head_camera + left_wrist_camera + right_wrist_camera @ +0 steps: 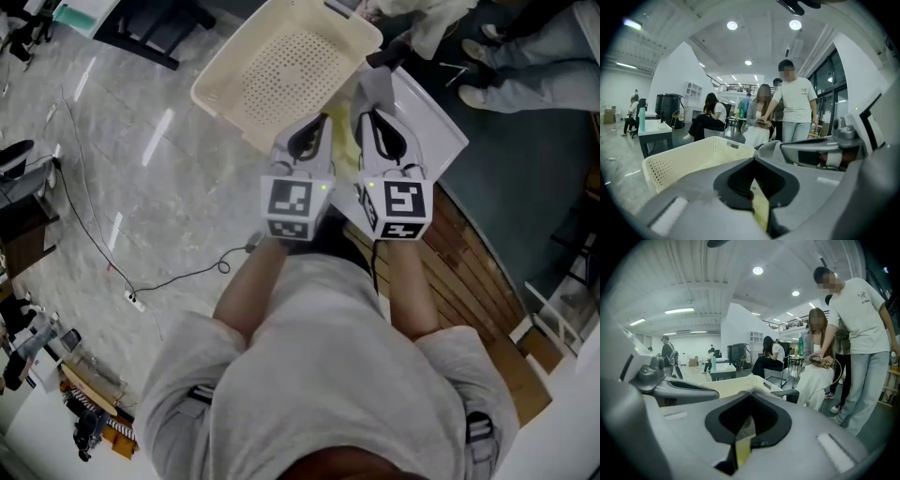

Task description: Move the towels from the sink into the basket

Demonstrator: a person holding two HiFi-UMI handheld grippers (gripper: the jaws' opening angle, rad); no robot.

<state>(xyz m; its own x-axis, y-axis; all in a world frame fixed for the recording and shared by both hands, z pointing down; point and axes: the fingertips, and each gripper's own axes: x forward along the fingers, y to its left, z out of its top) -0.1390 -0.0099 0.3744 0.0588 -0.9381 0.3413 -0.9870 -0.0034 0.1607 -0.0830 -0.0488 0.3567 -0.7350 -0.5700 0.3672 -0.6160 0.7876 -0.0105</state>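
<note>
A pale yellow towel (345, 142) hangs between my two grippers, which are side by side. My left gripper (315, 129) is shut on one edge of the towel (761, 209). My right gripper (371, 120) is shut on the other edge of the towel (742, 450). Both are raised, just in front of the cream perforated basket (281, 66) on the floor; its near rim (693, 159) lies straight ahead. The white sink (427, 117) is under and to the right of the right gripper. Most of the towel is hidden by the gripper bodies.
Several people stand and sit beyond the basket (736, 384), one person (862, 333) close on the right. A wooden platform (469, 272) runs along the right. A cable (178, 277) lies on the grey floor at left. Tables (656, 133) stand farther back.
</note>
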